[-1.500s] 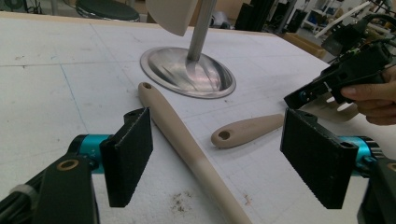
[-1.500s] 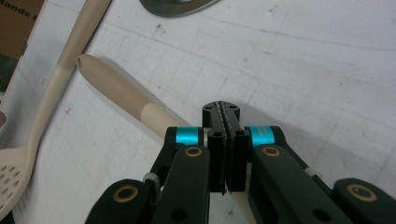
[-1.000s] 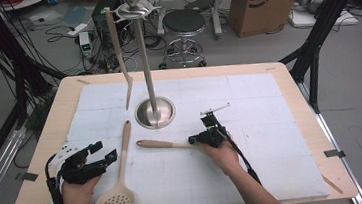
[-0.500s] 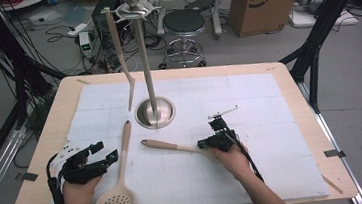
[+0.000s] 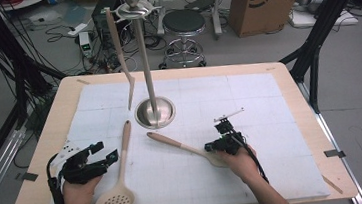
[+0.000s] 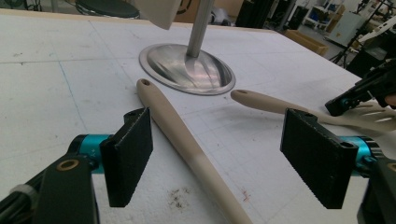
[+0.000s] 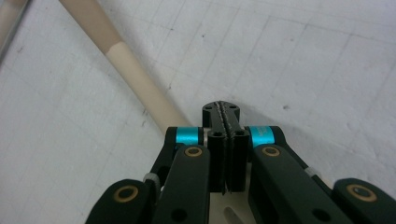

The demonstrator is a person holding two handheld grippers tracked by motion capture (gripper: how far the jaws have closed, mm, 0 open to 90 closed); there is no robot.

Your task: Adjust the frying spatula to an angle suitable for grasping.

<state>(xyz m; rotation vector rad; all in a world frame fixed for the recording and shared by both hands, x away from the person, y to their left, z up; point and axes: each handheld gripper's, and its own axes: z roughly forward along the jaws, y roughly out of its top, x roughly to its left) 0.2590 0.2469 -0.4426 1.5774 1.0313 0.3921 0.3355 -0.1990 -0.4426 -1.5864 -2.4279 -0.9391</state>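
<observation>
1. High view: on the bench [image 5: 288, 86], the right gripper [image 5: 222, 145] sits at the head of a beige slotted spatula [image 5: 180, 144]. The left gripper [image 5: 105, 157] rests beside a skimmer [image 5: 119, 188].
2. Left gripper view: fingers [image 6: 128, 156] stand wide apart around the skimmer's handle, touching nothing.
3. Right gripper view: fingers [image 7: 217, 140] are pressed together on the spatula's thin head.
</observation>
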